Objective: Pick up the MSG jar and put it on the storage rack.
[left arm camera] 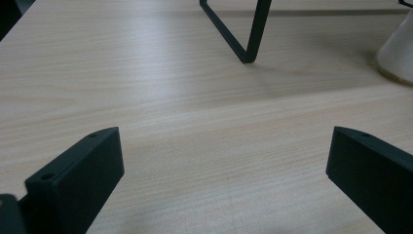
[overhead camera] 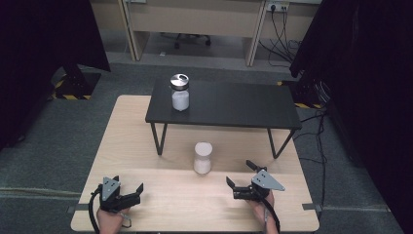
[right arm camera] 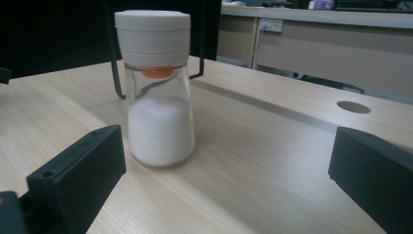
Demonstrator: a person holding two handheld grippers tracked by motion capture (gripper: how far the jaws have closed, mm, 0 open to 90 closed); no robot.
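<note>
Right, both hand-held grippers, left (overhead camera: 130,191) & right (overhead camera: 240,178), sit wide open, empty. Shaker (overhead camera: 202,157) stands upright mid-bench (overhead camera: 146,204), near the right one. Approach stage, I'd say; next it needs centring btwn those jaws.

Left gripper (overhead camera: 138,191): held low at the near left in the high view, jaws spread wide and holding nothing, pointing right and slightly forward, with the person's left hand (overhead camera: 111,219) wrapped round its rear. Right gripper (overhead camera: 240,174): held at the near right, jaws likewise wide apart and holding nothing, pointing left and forward, gripped from behind by the right hand (overhead camera: 263,204).
</note>
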